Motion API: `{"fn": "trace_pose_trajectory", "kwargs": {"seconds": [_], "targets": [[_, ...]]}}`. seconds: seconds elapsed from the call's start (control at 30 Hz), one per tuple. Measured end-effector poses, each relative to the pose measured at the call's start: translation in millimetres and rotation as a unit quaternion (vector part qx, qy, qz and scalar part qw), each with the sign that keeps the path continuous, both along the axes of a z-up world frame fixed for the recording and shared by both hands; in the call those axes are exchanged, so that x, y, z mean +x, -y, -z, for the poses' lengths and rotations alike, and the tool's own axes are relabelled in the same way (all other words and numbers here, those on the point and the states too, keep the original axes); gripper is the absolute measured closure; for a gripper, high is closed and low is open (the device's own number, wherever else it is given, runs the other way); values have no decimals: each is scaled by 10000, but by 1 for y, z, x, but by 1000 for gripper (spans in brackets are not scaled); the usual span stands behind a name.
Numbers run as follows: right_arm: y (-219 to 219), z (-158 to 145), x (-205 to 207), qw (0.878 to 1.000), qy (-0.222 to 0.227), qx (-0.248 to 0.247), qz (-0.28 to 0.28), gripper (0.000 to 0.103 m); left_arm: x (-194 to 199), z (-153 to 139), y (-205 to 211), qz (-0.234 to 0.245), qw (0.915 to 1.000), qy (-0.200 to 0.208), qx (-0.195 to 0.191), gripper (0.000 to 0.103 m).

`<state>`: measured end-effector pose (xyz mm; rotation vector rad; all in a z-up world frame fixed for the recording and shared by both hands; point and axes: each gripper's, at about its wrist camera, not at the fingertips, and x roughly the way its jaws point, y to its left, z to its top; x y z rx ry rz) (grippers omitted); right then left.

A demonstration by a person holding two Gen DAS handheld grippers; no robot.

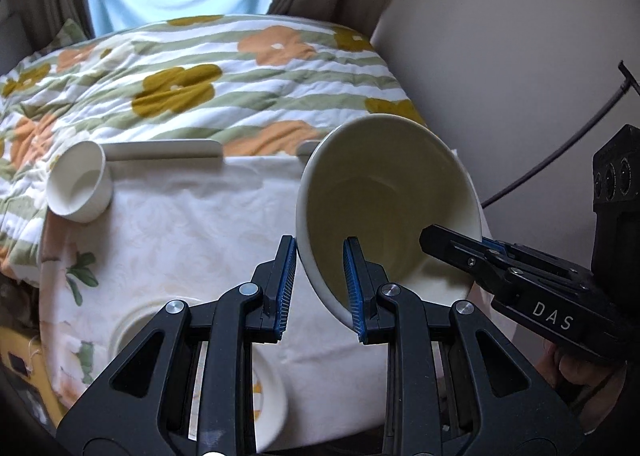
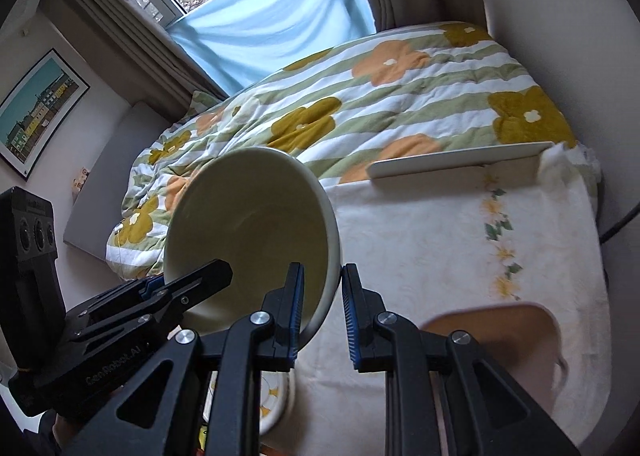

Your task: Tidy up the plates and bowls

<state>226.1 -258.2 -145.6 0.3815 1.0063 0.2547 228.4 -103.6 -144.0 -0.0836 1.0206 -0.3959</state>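
Note:
A large cream bowl [image 1: 384,184] hangs tilted above the table, held by its rim from two sides. My left gripper [image 1: 320,256] is shut on the near-left part of the rim, one pad inside the bowl and one outside. From the right, my right gripper [image 1: 444,242] clamps the opposite part of the rim. The right wrist view shows the same cream bowl [image 2: 248,216], with my right gripper [image 2: 322,280] shut on its right rim and my left gripper [image 2: 208,276] gripping its left rim. A small white bowl [image 1: 78,186] lies tipped at the table's far left corner.
The table wears a white floral cloth [image 1: 180,236]. A flat white plate [image 2: 460,160] lies along its far edge. A flower-patterned dish [image 1: 268,396] sits below the grippers and a brown dish [image 2: 500,336] at the near right. A bed with a flowered quilt [image 1: 200,68] lies beyond.

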Motion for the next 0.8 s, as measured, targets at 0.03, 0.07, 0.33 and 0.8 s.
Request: {"fn": "trace_pose_trajectory", "kwargs": {"seconds": [0.03, 0.07, 0.33, 0.8], "targets": [[9, -1, -8, 10000, 1, -32, 46, 85, -6, 2, 11, 58, 10000, -45, 7, 81], [19, 0, -15, 9999, -28, -75, 91, 85, -11, 5, 23, 118, 9999, -94, 8, 81], [84, 26, -66, 9982, -407, -135, 427, 86, -48, 40, 92, 559, 9971, -479, 192, 81], [108, 84, -88, 9908, -1080, -34, 816, 85, -54, 103, 137, 1197, 9823, -892, 1134, 81]]}}
